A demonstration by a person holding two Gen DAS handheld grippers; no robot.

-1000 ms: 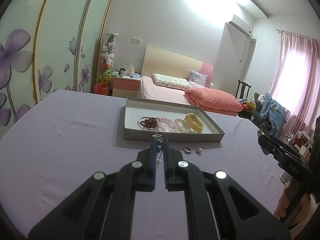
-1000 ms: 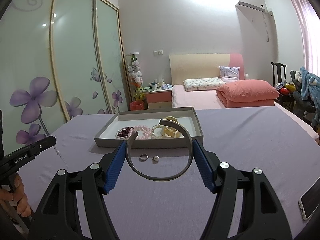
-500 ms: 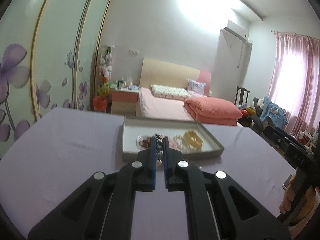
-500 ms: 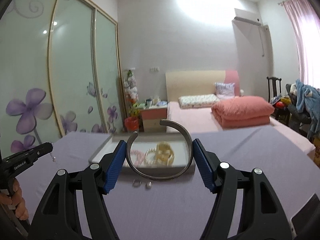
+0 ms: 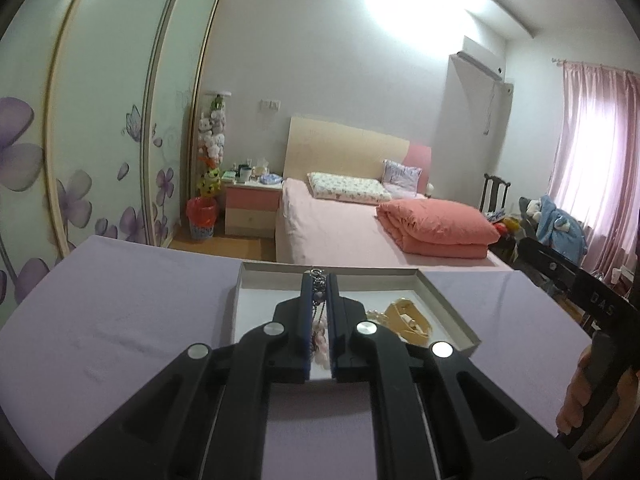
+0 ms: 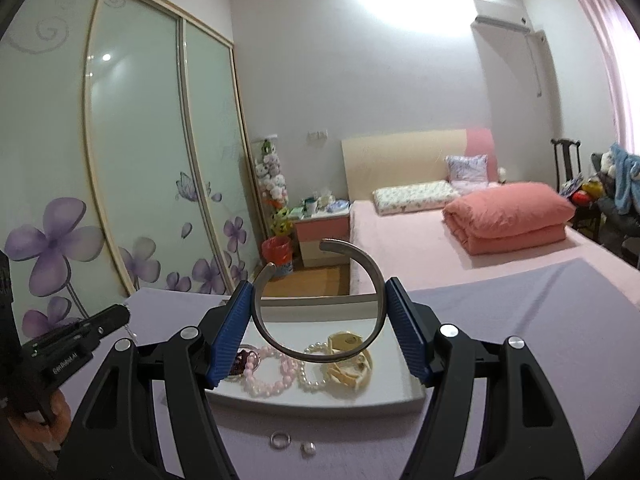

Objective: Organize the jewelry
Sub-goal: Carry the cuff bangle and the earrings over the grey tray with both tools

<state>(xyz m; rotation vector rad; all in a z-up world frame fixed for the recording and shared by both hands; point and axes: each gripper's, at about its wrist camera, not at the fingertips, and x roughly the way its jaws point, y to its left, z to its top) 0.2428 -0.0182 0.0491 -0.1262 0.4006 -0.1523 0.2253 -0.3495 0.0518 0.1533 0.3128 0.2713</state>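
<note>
Your left gripper [image 5: 319, 280] pinches a beaded chain [image 5: 319, 300], perhaps a necklace, over the tray [image 5: 448, 308] | your right gripper [image 6: 320, 300], half spread, clamps a metal bangle [image 6: 320, 320] above the tray's bracelets [image 6: 272, 372] | ring [image 6: 279, 439] and pearl stud [image 6: 308, 448] lie on the purple cloth [image 6: 520, 320].

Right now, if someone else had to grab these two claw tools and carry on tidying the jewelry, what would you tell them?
Left gripper: shut on a thin chain necklace, held above the tray.
Right gripper: clamped on an open metal bangle, over the tray's near side.
Already in the tray: dark bead bracelet, pink bead bracelet, pearl bracelet, yellow bangles.
Left to do: lay the necklace and the bangle in the tray, then fetch the small ring and the pearl stud lying on the purple cloth in front of it.
</note>
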